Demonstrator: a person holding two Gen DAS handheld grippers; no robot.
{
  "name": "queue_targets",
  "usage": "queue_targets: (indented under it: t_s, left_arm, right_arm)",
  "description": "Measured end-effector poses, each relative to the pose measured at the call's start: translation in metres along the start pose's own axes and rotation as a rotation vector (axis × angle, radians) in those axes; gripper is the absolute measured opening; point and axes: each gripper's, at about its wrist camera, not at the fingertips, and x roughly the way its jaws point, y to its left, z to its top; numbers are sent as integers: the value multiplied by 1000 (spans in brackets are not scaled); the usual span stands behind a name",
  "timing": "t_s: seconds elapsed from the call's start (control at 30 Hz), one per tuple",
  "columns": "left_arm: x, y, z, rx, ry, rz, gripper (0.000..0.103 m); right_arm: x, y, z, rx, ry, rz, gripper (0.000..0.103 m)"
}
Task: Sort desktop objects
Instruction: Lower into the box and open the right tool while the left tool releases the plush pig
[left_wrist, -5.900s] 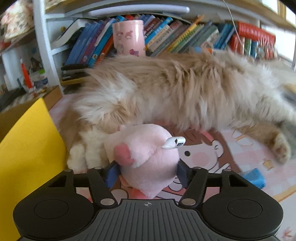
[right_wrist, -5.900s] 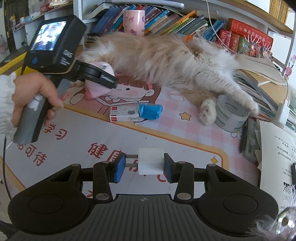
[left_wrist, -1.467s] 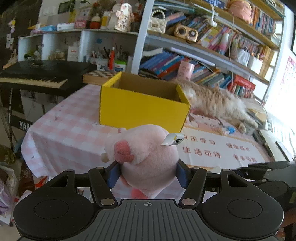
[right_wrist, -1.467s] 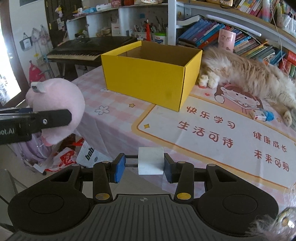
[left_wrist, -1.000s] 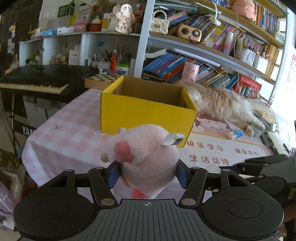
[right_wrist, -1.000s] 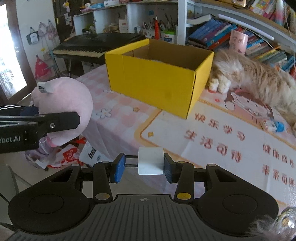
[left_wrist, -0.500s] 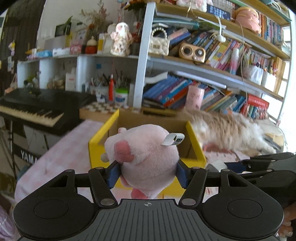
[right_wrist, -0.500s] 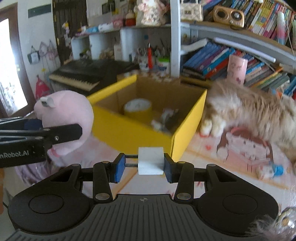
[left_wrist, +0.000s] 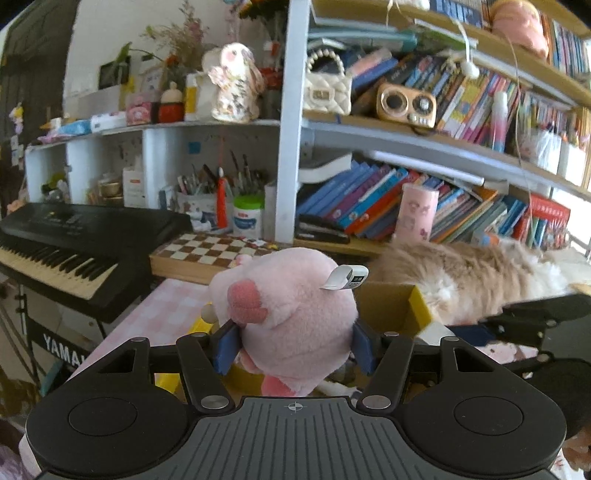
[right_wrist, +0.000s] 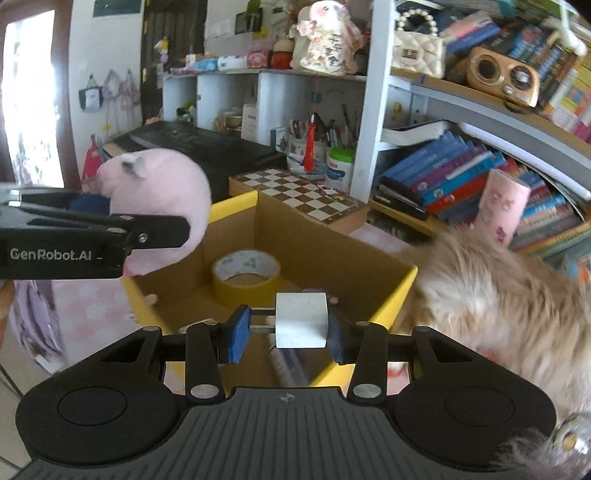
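My left gripper (left_wrist: 293, 345) is shut on a pink plush pig (left_wrist: 291, 314) with a white tag, held over the left edge of the open yellow cardboard box (left_wrist: 417, 304). In the right wrist view the pig (right_wrist: 162, 199) hangs above the box's left wall (right_wrist: 236, 206). My right gripper (right_wrist: 284, 330) is shut on a white plug adapter (right_wrist: 301, 325), its prongs against the left pad, above the box's near edge. Inside the box lies a yellow tape roll (right_wrist: 245, 275).
A long-haired cat (right_wrist: 498, 306) lies just right of the box. A chessboard (right_wrist: 303, 199) and a black keyboard (left_wrist: 74, 243) stand behind the box. Bookshelves (left_wrist: 424, 206) and a pink cup (right_wrist: 500, 206) fill the back.
Both grippers have moved forward from beyond the table edge to over the yellow box, each still holding its object. The box's inside with the tape roll now shows close up.
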Motion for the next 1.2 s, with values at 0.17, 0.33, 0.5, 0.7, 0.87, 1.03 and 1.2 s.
queue_targets:
  t_s: [0.17,0.33,0.5,0.7,0.87,1.03,1.2]
  left_arm:
    - [31,-3,-7,26,73,19,61]
    - [52,-3,-14,37,129,29,61]
    - [67,-3,-18,64,170,33,61]
    - [79,-4,-23,78,209,39,62]
    - [86,-3,-28,77,228,38,63]
    - [86,-4,-29,87,226,38,70]
    - [74,-8,-23,96,169,60,80]
  right_arm:
    - [34,-6,7,-52,40,16,40]
    - [60,-2,5,-122,90,44,40]
    - [81,-2,6,-185,138,65,40]
    - [100,-3,4,-268,199,74,40]
    - [107,-4,1,-299,230,76,40]
    - [109,-4,-2,-313,239,69,40]
    - [109,-4,-1,-301,229,61,42]
